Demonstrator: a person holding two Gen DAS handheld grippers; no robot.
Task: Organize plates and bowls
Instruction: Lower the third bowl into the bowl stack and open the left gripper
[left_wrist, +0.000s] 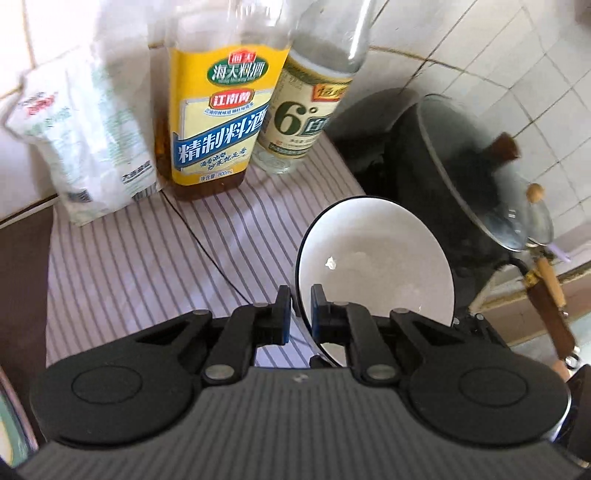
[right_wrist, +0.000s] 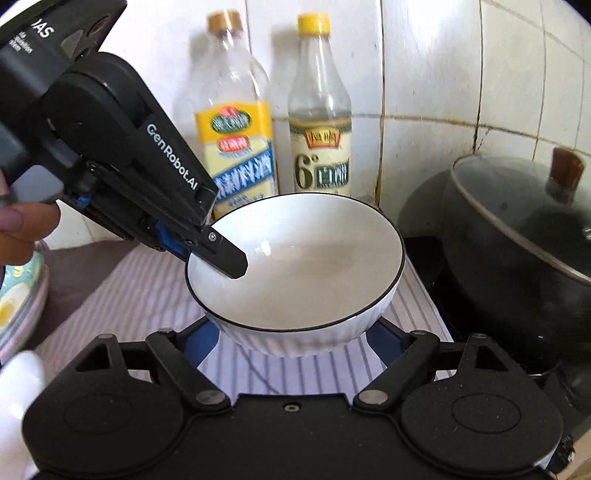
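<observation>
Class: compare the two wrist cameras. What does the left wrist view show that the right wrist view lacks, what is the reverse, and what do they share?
Only the left wrist view: a white plastic bag and wooden utensil handles. Only the right wrist view: both bottle caps, stacked patterned plates, and the open right gripper beneath the bowl. Both: the black-rimmed white bowl, its rim pinched by the left gripper, two labelled bottles, a lidded black pot, a striped cloth.
</observation>
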